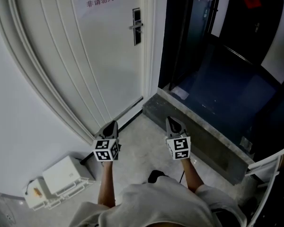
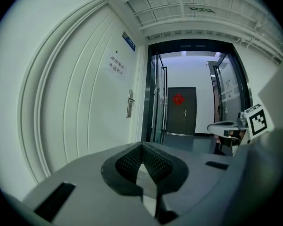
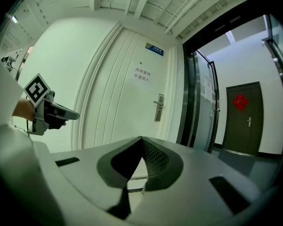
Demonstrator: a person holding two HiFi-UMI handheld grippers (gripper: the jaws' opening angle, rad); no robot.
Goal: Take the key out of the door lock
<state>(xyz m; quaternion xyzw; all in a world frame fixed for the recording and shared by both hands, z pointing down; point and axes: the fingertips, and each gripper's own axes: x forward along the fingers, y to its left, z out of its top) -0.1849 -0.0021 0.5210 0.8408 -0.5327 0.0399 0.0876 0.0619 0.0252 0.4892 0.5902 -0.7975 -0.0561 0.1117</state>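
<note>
the head view looks steeply down from above at the door [image 1: 85, 56], well back from it, with the lock [image 1: 137, 26] near its top edge and the left gripper [image 1: 111, 126] and right gripper [image 1: 172, 123] low in frame

the left gripper view sits low, faces forward and slightly up, far from the lock [image 2: 130, 103], with the right gripper [image 2: 212, 127] at its right edge

the right gripper view faces much the same way, lock [image 3: 158, 107] near centre, left gripper [image 3: 74, 115] at its left

all three share door and lock
</note>
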